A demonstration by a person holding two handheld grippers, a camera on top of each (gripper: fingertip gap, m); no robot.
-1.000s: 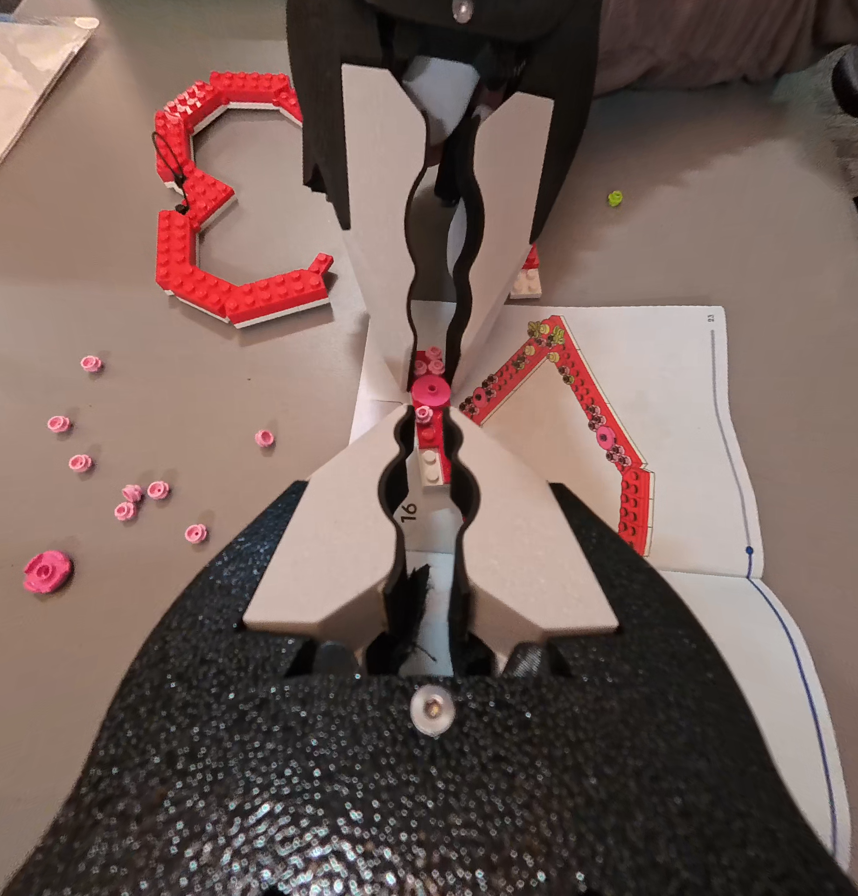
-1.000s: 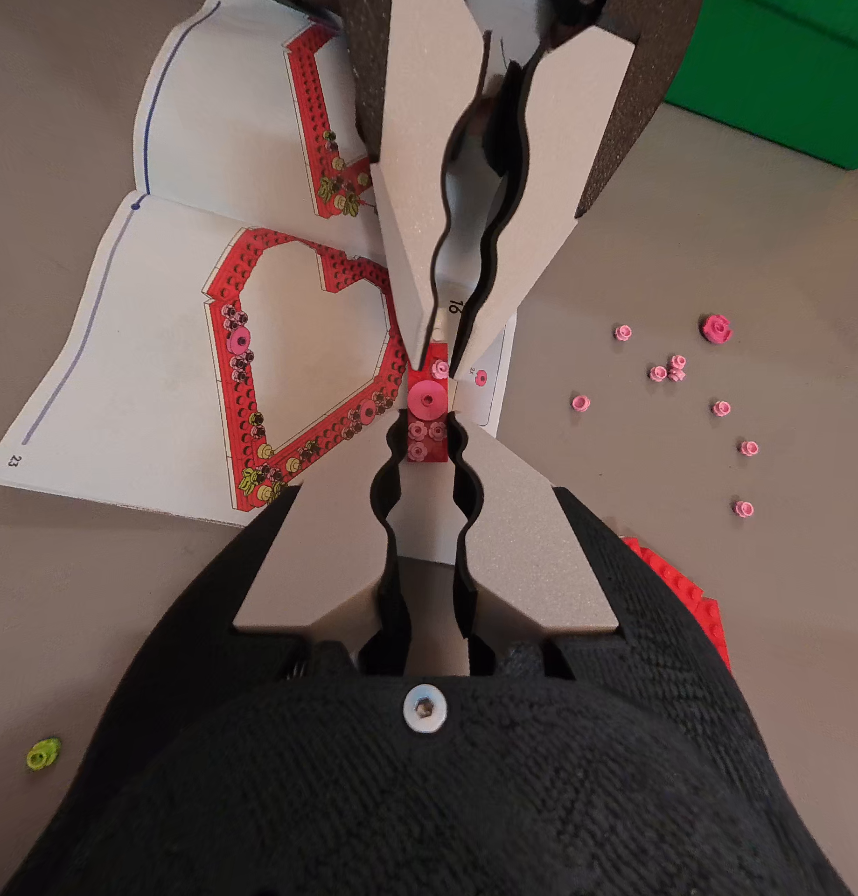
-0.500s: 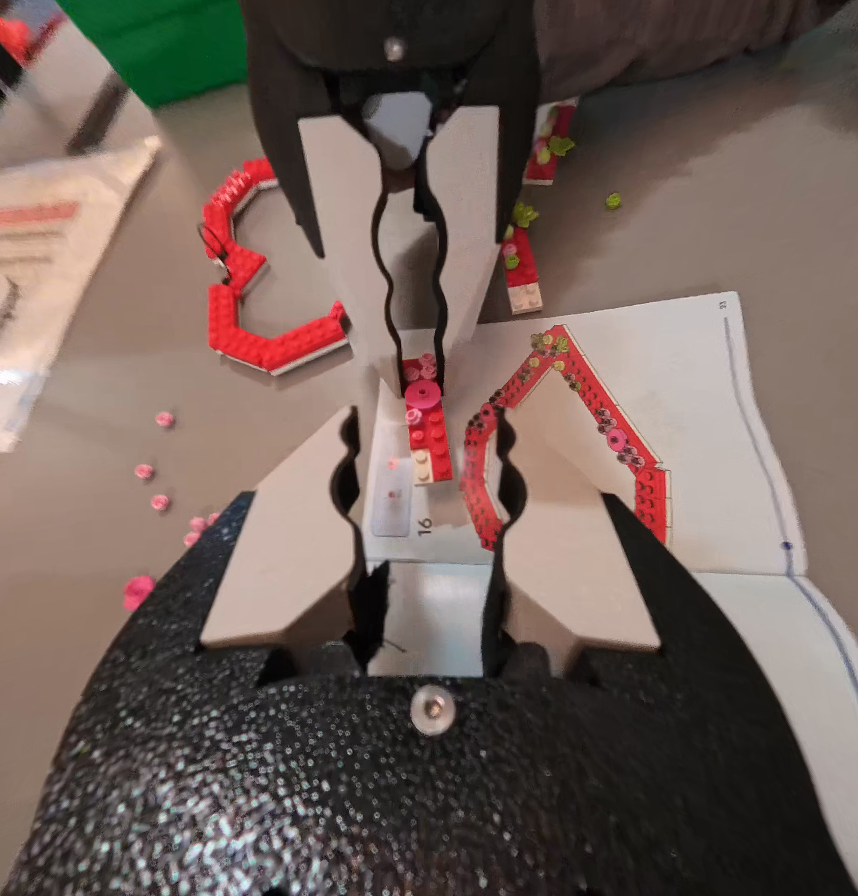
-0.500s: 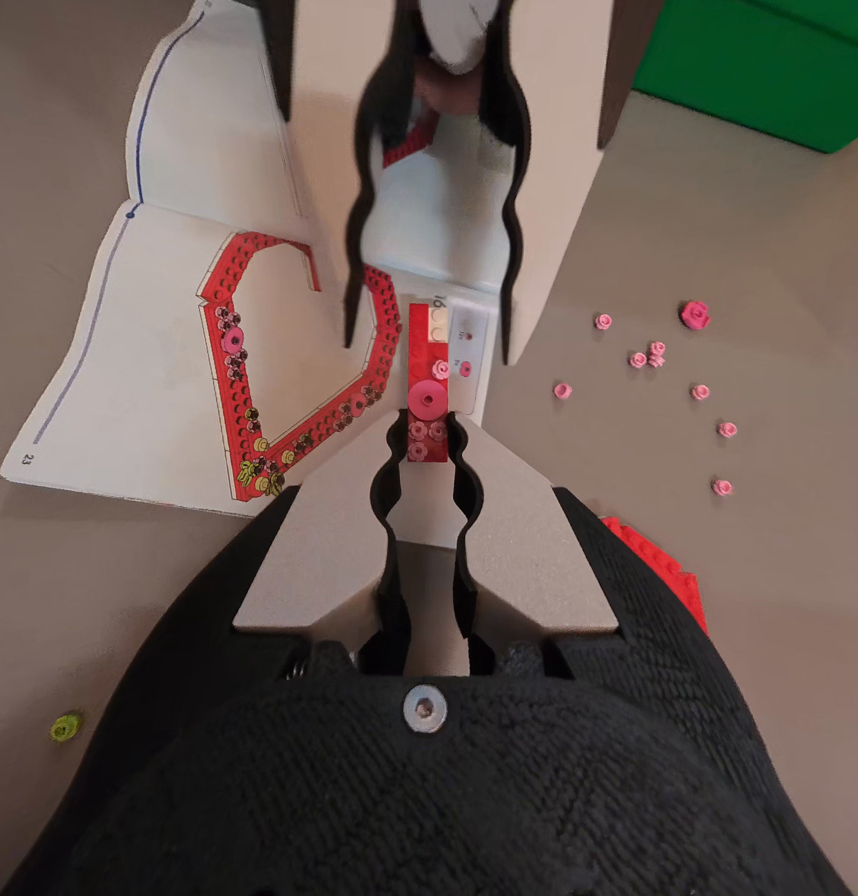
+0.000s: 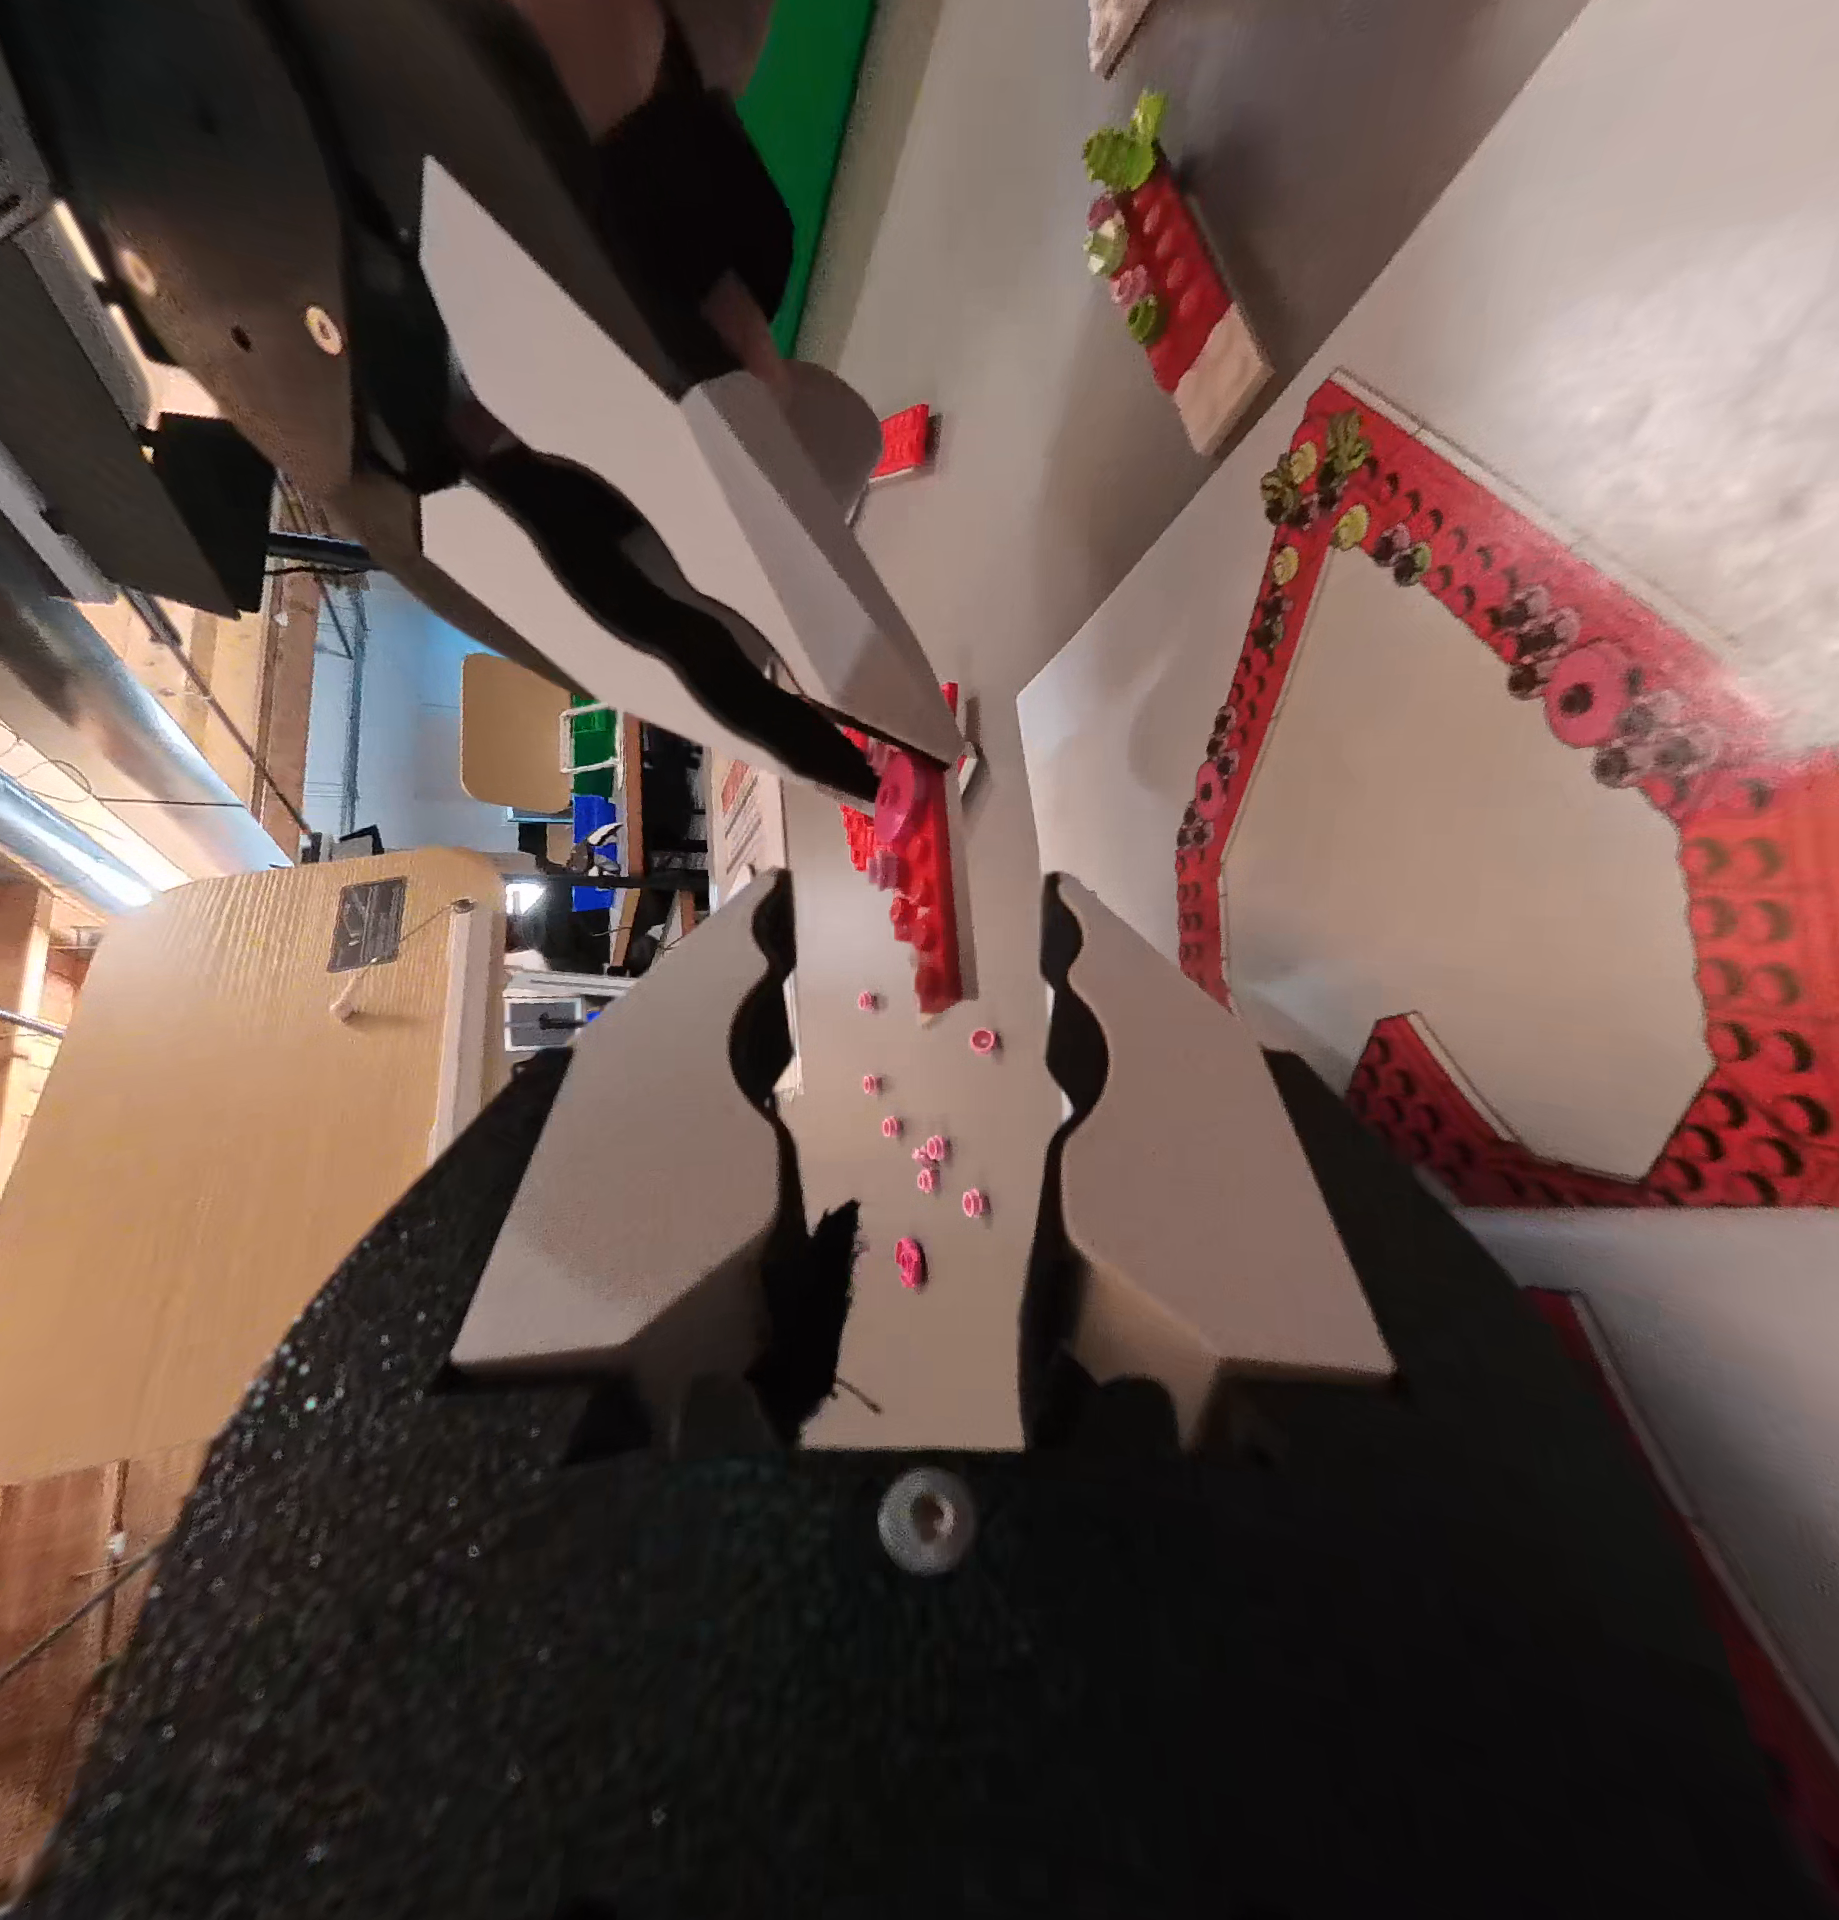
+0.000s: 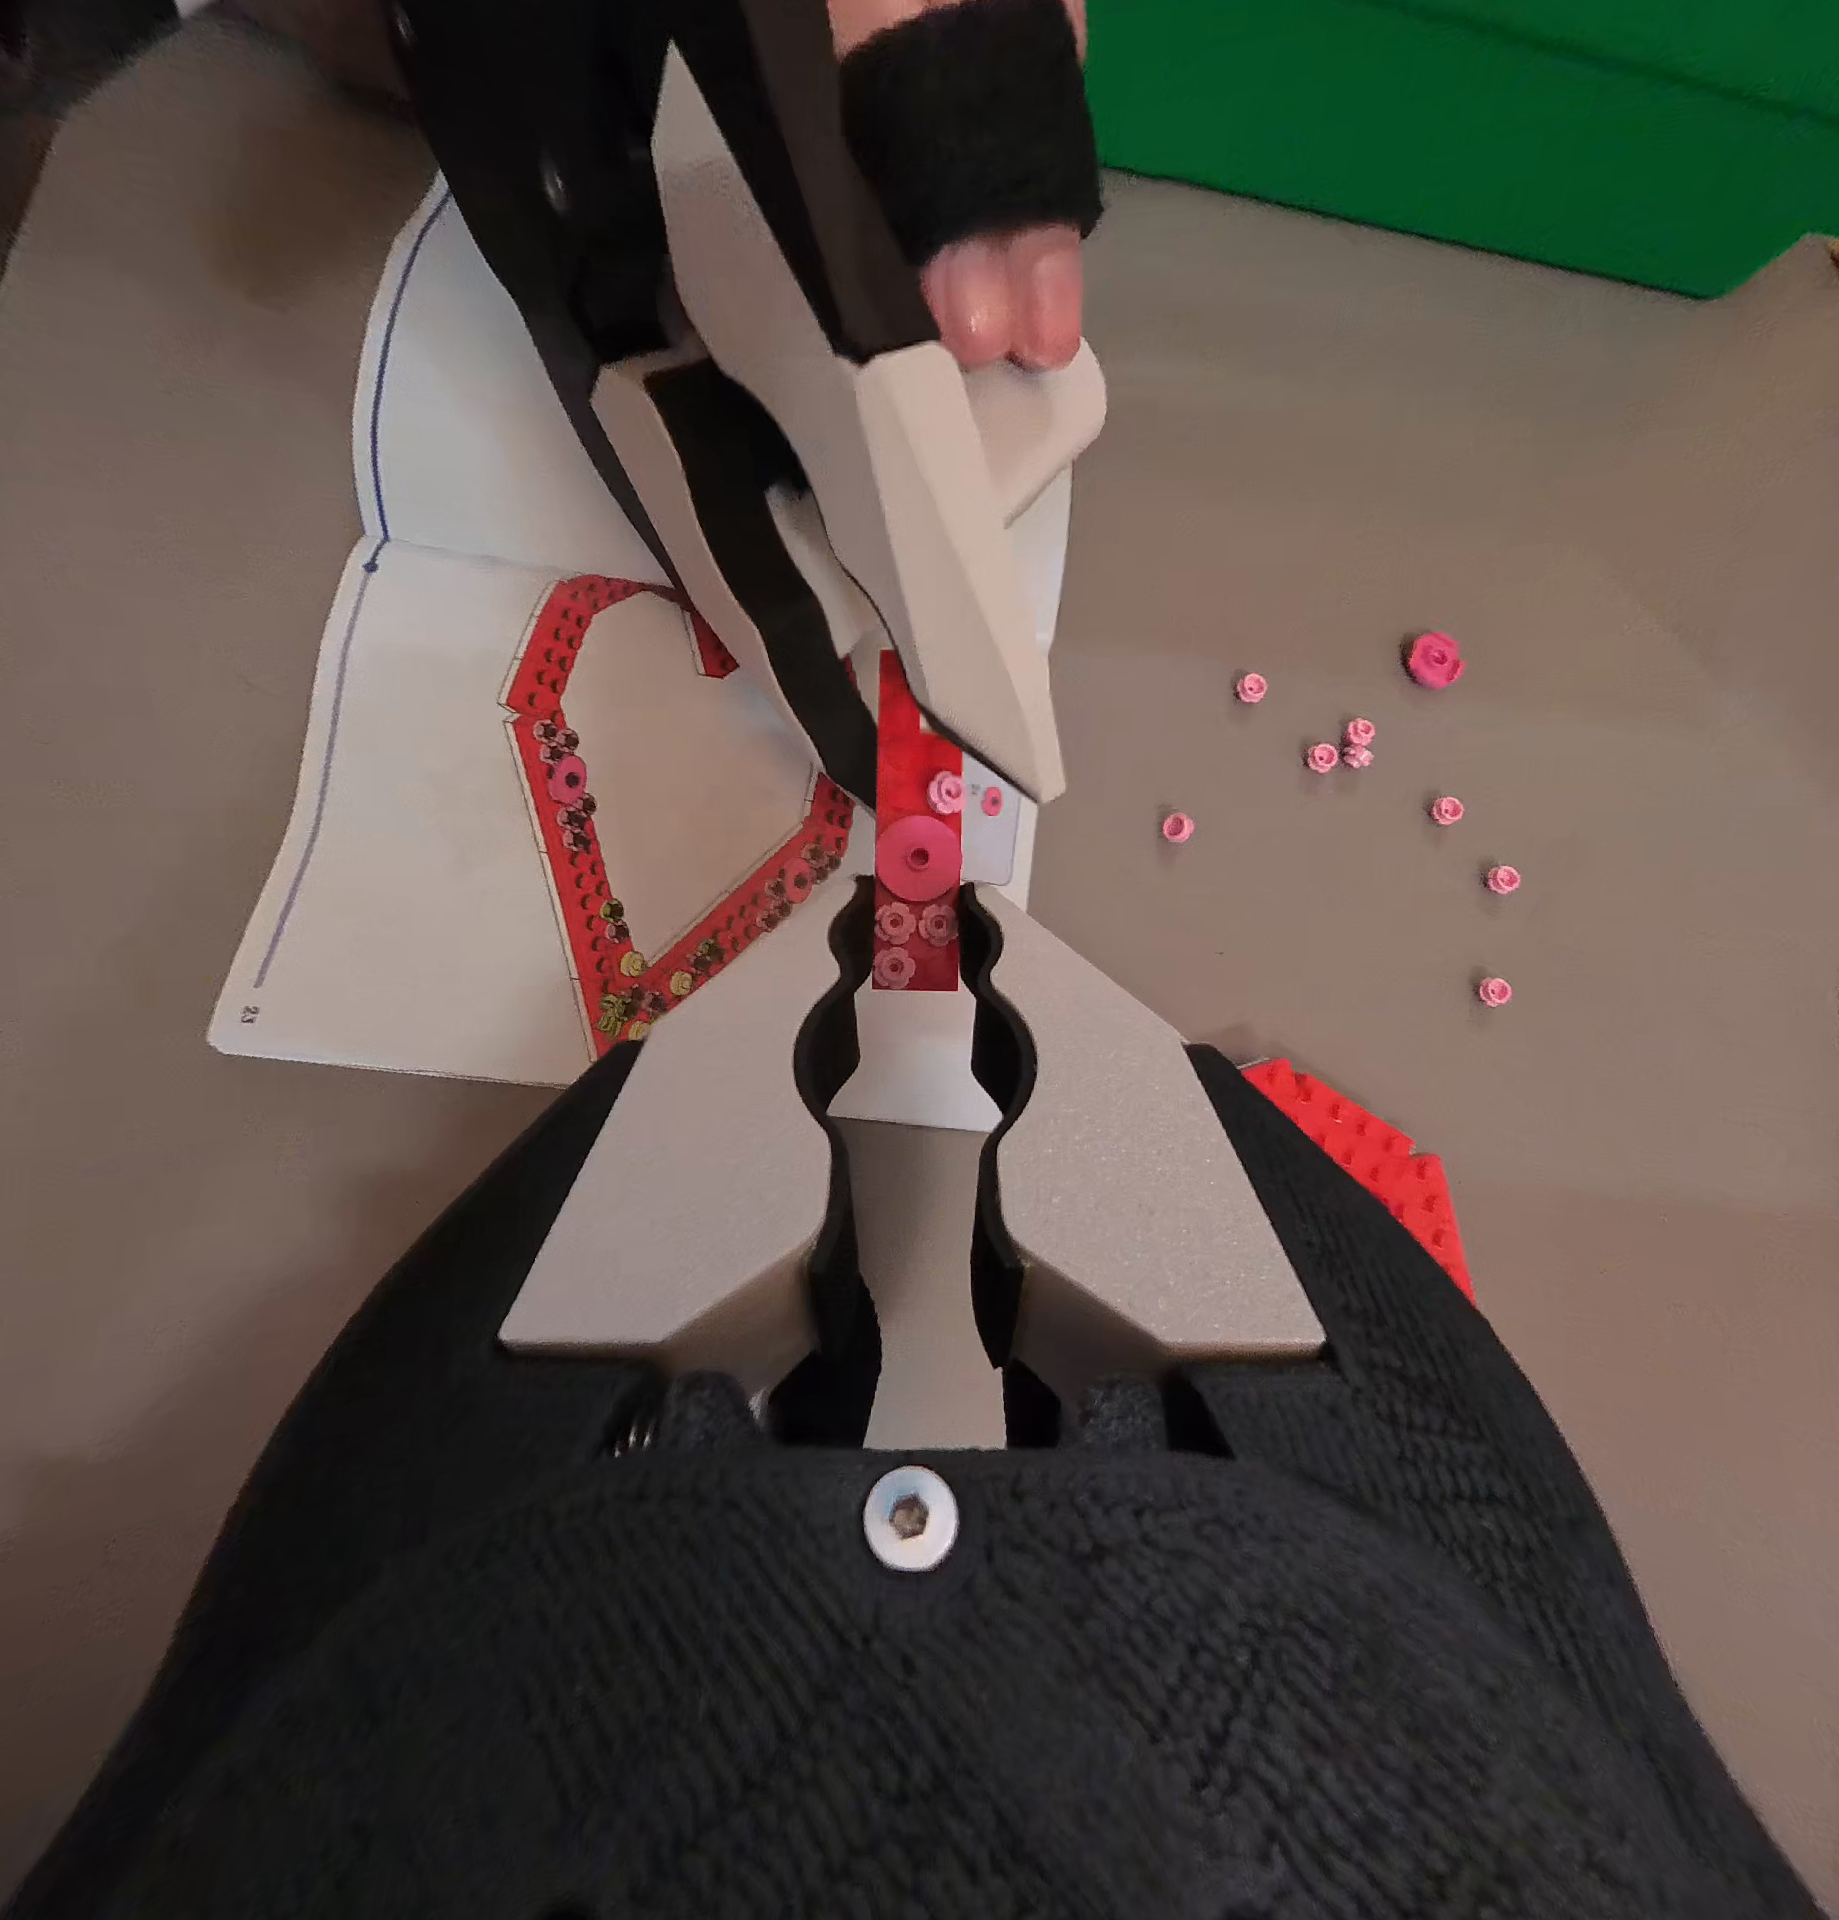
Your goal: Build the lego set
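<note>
While the grey table top (image 6: pixel 1414 436) carries everything, the largest thing on it is the open white instruction booklet (image 6: pixel 427 831) printed with a red heart outline, lying left of centre in the right wrist view; behind it at the far edge stands a green plastic bin (image 6: pixel 1466 114); the left gripper (image 5: pixel 915 935) is rolled onto its side, its pale fingers (image 5: pixel 666 1122) standing well apart with nothing between them; the right gripper (image 6: pixel 915 914) has its fingers closed onto the near end of a narrow red lego strip (image 6: pixel 910 748), which is held above the booklet's inner edge; a red lego frame piece (image 6: pixel 1372 1164) shows beside the right gripper's body; a short red and white lego strip with green leaf studs (image 5: pixel 1185 291) lies on the table beyond the booklet; a round dark pink plate (image 6: pixel 915 857) sits on the held strip; a dark pink rose stud (image 6: pixel 1432 659) and small pale pink flower studs (image 6: pixel 1447 808) lie scattered on the table to the right, apart from the booklet.
</note>
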